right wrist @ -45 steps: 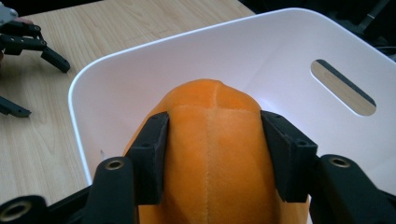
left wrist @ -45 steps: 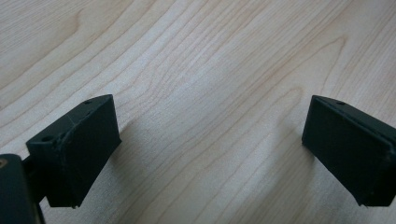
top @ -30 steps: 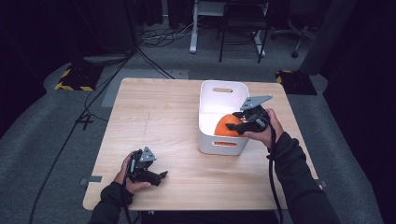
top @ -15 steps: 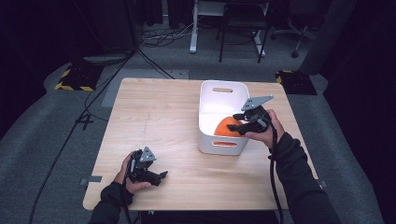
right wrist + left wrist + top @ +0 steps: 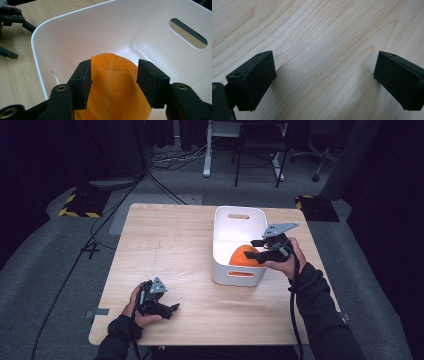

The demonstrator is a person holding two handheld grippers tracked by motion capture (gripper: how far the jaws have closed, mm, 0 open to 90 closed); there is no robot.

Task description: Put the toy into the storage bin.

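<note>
High view. I log a light wooden table [image 5: 165, 240] on a grey floor. A white bin [image 5: 239, 220] with slotted handles stands on its right half, and a rounded orange plush object [image 5: 241, 255] lies in the bin's near end. My right hand [image 5: 286, 257] holds the right gripper [image 5: 256, 251] over the bin's right rim, the jaws reaching in toward the orange object; from this height I cannot tell whether they touch it. My left hand [image 5: 140, 310] holds the left gripper [image 5: 172, 309] low at the table's near left, well apart from the bin, jaws pointing right.

Left gripper view. I see two black jaws spread wide, nothing between them except bare wood grain (the table [image 5: 319, 45] close beneath). The left gripper [image 5: 324, 75] holds nothing.

Right gripper view. The right gripper [image 5: 113, 77] looks down into the white bin [image 5: 107, 27]. Its jaws stand partly open, a clear gap between them, one on either side of the top of the orange plush object [image 5: 112, 90], which rests on the bin floor against the near wall. I cannot tell whether the pads press on the fabric. One handle slot shows in the far wall. Beyond the bin's rim, at upper left, the left gripper [image 5: 15, 27] lies over the wood.
</note>
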